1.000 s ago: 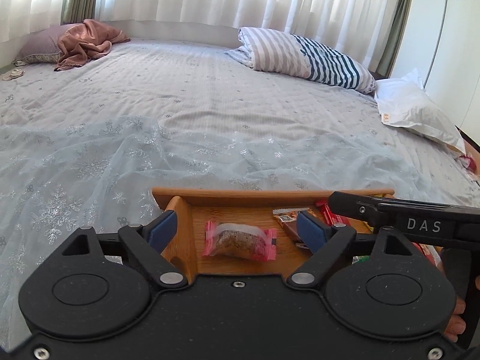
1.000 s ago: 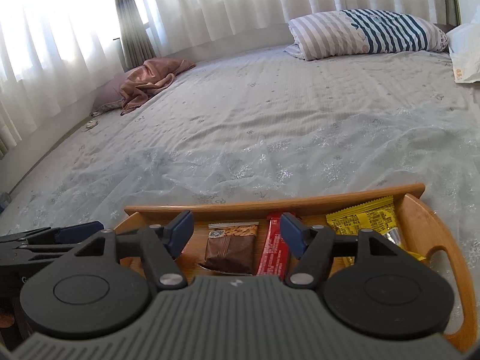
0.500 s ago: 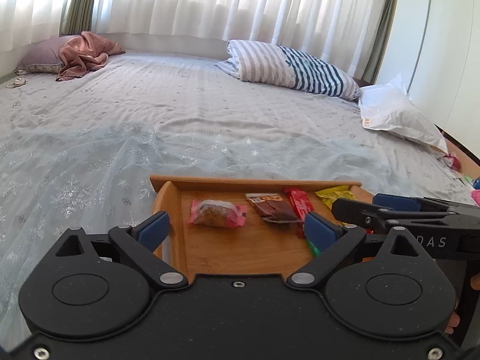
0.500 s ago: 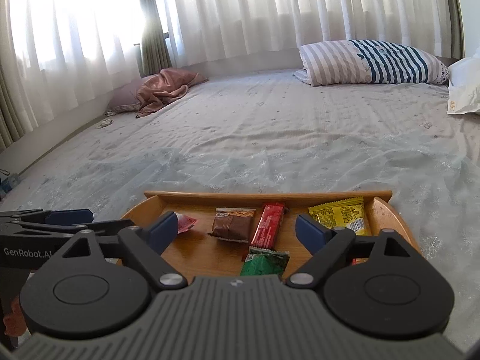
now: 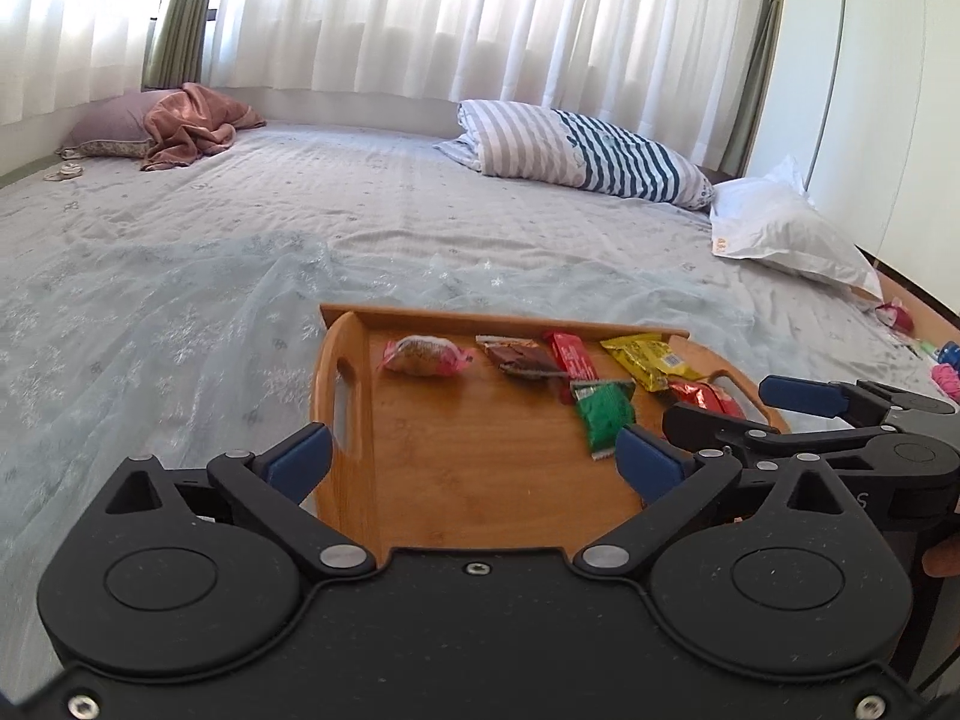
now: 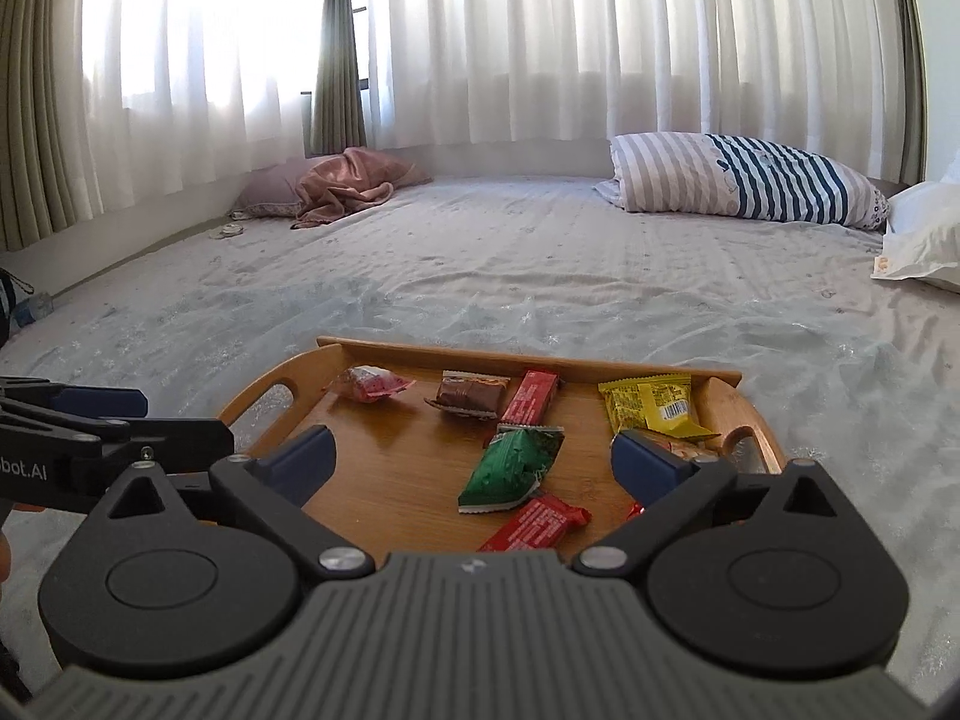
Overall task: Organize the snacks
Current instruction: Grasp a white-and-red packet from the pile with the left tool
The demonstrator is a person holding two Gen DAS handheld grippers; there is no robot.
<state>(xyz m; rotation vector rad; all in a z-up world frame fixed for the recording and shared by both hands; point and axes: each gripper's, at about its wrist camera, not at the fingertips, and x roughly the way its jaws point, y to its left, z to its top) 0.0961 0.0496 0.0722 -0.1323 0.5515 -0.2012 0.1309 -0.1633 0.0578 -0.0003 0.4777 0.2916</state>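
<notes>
A wooden tray (image 5: pixel 480 480) (image 6: pixel 384 480) with handle cut-outs lies on the bed. On it lie a pink-wrapped snack (image 5: pixel 425 355) (image 6: pixel 369 383), a brown bar (image 5: pixel 519 355) (image 6: pixel 471 396), a red bar (image 5: pixel 570 354) (image 6: pixel 531 396), a yellow packet (image 5: pixel 648 357) (image 6: pixel 657 407), a green packet (image 5: pixel 603 414) (image 6: pixel 513 468) and more red packets (image 6: pixel 537 522). My left gripper (image 5: pixel 474 465) is open and empty above the tray's near left part. My right gripper (image 6: pixel 471 462) is open and empty above the tray's near edge.
The tray sits on a pale blue bedspread (image 5: pixel 180 312). A striped pillow (image 5: pixel 576 153) and a white pillow (image 5: pixel 780 234) lie at the far right, a pink blanket (image 5: pixel 192 126) at the far left. Small items (image 5: pixel 942 360) lie off the bed's right edge.
Both grippers have pulled back and risen from the tray, so more of the tray and its snacks shows. Both stayed open and empty.
</notes>
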